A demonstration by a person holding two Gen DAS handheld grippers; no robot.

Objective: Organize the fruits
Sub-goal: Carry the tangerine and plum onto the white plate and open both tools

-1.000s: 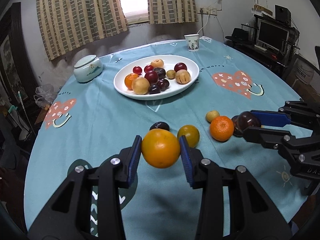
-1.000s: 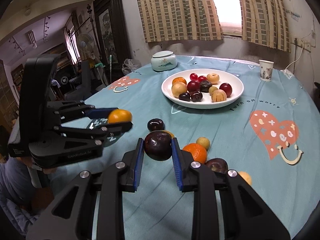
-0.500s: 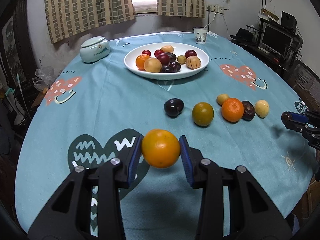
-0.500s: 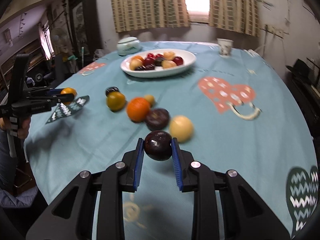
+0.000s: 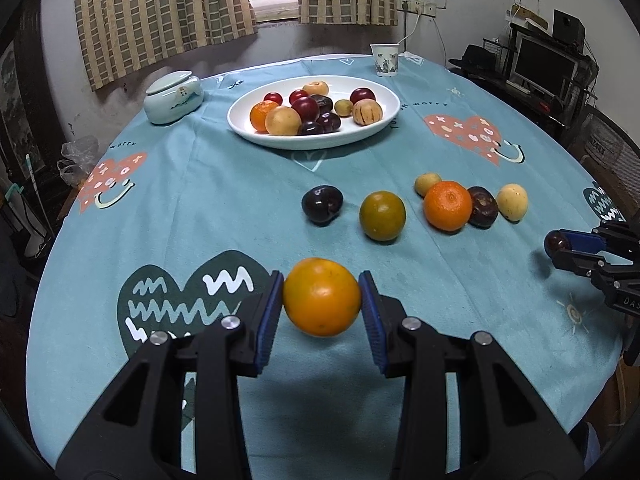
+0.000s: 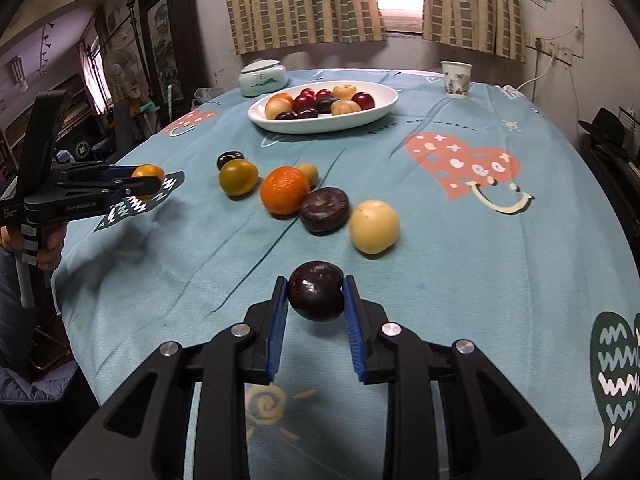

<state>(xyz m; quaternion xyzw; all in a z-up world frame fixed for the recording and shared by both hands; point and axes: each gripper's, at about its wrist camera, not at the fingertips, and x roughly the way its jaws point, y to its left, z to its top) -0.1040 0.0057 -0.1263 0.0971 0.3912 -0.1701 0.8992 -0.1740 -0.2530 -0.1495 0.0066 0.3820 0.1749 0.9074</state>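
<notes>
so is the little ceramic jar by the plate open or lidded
Lidded: the ceramic jar has its lid seated on top in both wrist views, left of the white plate.

A lived-in home: checked beige curtains (image 5: 168, 8), heart-patterned teal tablecloth (image 5: 224, 200), standing fan (image 6: 116, 70), corner computer monitor (image 5: 544, 66).

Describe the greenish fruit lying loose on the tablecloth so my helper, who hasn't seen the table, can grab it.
Start at the white plate of fruit, then come toward the near edge to the row of loose fruit on the blue tablecloth. The greenish fruit lies between a dark plum and a bright orange, touching neither. It alone is olive-green, tinged yellow.
</notes>
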